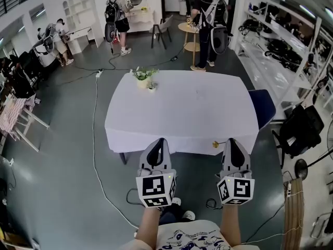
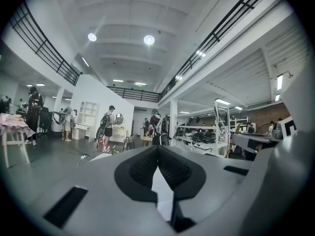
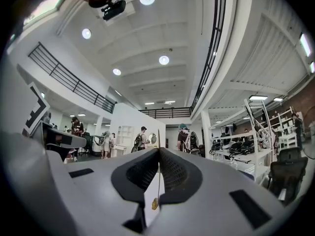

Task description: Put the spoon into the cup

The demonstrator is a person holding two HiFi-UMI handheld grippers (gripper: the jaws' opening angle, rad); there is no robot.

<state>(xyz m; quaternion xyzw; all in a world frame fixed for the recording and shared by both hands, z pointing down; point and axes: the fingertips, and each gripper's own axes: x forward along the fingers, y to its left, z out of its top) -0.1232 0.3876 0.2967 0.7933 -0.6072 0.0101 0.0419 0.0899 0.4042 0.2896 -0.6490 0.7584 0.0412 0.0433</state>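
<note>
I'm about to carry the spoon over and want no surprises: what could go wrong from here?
1. The right gripper pinches the spoon edge-on by a thin part, with one end sticking out; it could swivel or slip.
2. What looks like the cup sits at the table's far corner, close beside the plant; a reach could knock either.
3. A cable trails on the floor by the table: a trip hazard.
</note>
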